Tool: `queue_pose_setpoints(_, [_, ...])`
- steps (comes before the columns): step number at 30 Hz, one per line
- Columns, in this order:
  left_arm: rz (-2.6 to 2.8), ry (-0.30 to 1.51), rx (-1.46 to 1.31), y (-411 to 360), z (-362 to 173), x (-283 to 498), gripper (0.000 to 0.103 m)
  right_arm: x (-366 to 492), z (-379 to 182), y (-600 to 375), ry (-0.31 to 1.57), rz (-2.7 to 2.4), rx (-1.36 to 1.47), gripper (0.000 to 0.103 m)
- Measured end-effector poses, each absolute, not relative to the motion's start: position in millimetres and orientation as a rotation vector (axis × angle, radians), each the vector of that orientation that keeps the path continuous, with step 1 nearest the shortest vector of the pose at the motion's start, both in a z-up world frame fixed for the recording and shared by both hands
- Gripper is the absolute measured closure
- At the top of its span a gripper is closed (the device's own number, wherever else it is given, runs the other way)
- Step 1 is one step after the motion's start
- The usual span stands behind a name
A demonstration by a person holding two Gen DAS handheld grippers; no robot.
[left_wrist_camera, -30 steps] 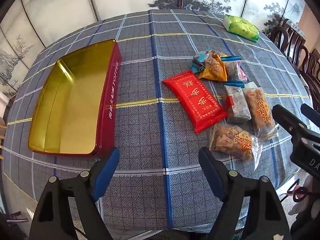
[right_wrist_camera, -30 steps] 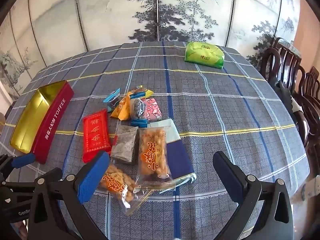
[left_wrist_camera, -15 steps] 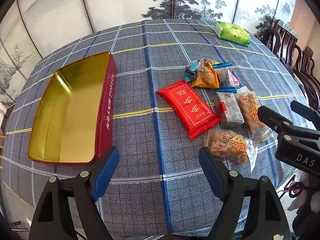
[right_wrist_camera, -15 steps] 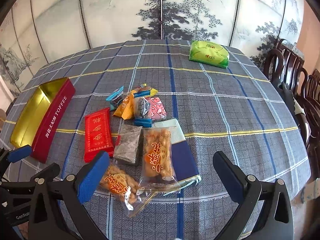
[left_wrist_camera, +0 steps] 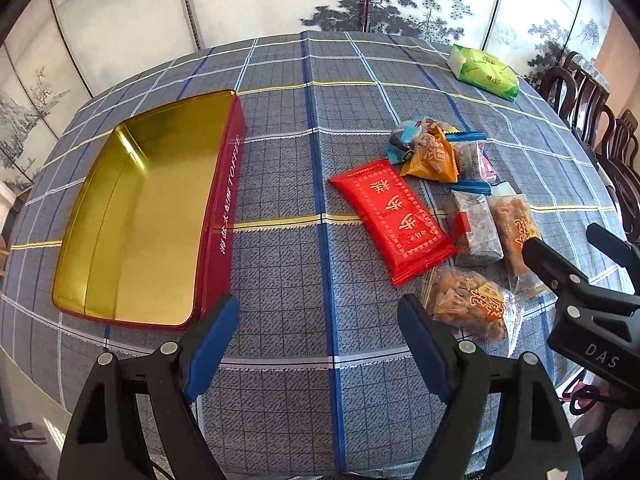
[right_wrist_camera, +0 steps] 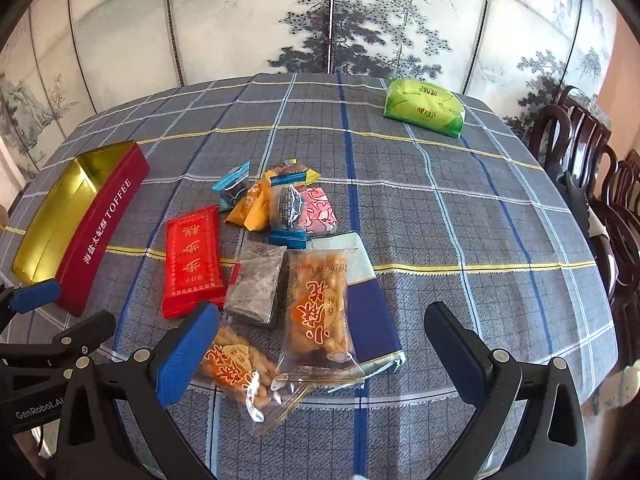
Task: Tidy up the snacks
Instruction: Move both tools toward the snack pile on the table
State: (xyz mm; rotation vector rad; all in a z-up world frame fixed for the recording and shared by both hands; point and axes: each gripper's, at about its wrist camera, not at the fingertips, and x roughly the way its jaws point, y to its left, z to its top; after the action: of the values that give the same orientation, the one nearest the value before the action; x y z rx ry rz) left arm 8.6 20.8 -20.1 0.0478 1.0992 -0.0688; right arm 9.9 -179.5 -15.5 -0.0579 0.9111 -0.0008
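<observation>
An open red toffee tin [left_wrist_camera: 136, 216] with a gold inside lies empty on the left of the table; it also shows in the right wrist view [right_wrist_camera: 76, 224]. A red flat packet [left_wrist_camera: 392, 220] [right_wrist_camera: 194, 260], a grey packet [right_wrist_camera: 256, 282], two clear bags of fried twists [right_wrist_camera: 316, 316] [right_wrist_camera: 236, 372] and several small wrapped sweets [right_wrist_camera: 280, 204] lie in a heap at the middle right. My left gripper [left_wrist_camera: 320, 340] is open and empty, above the near table edge between tin and heap. My right gripper [right_wrist_camera: 320, 352] is open and empty, just above the twist bags.
A green packet [right_wrist_camera: 424, 108] lies at the far right of the plaid tablecloth [right_wrist_camera: 460, 220]. A blue and white flat pack [right_wrist_camera: 372, 312] lies under the twist bag. Dark wooden chairs [right_wrist_camera: 600, 184] stand at the right. A painted folding screen stands behind the table.
Both grippers have drawn back and risen a little, so the table shows from farther off. Nothing on the table has moved, and both grippers stay open.
</observation>
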Motion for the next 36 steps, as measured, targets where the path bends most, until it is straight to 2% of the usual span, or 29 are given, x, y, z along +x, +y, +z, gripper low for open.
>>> queue_pose_setpoints(5, [-0.047, 1.119, 0.03, 26, -23, 12, 0.024, 11, -20, -181, 0.923, 0.003, -0.057, 0.007])
queue_pose_setpoints(10, [-0.049, 1.132, 0.022, 27, -26, 12, 0.024, 13, -23, -184, 0.94, 0.007, -0.059, 0.017])
queue_pose_setpoints(36, [-0.063, 1.152, 0.046, 22, -29, 12, 0.023, 19, -33, -182, 0.971, 0.002, -0.055, 0.019])
